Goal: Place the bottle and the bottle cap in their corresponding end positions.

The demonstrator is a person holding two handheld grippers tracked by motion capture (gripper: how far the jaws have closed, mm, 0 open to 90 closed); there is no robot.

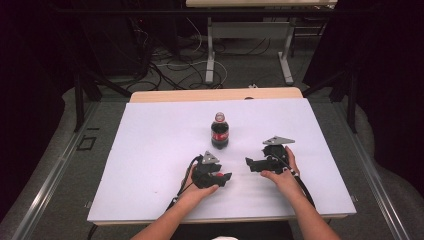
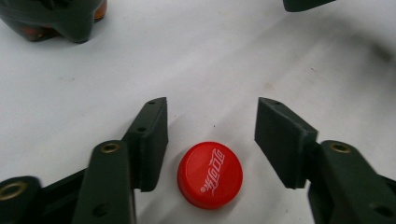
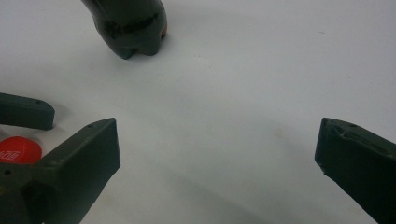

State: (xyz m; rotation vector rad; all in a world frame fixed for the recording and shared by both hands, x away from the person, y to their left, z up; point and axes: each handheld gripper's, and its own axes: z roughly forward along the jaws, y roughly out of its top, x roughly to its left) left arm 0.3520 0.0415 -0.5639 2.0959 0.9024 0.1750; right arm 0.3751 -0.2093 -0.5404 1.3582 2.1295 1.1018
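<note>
A red bottle cap [image 2: 210,174] lies flat on the white sheet between the jaws of my left gripper [image 2: 211,105], and neither pad touches it. That gripper [image 1: 226,177] is open and rests low on the table, front centre. An uncapped dark cola bottle [image 1: 219,131] stands upright just beyond both grippers; its base [image 3: 133,25] is at the top of the right gripper view. My right gripper [image 3: 218,126] is open wide with nothing between its jaws, and it [image 1: 248,162] faces the left one. The cap [image 3: 16,149] and a left jaw show at that view's left edge.
The white sheet [image 1: 150,150] covers the table and is bare to the left, the right and behind the bottle. Past the far edge are table legs and loose cables on the floor [image 1: 180,65]. Dark drapes flank both sides.
</note>
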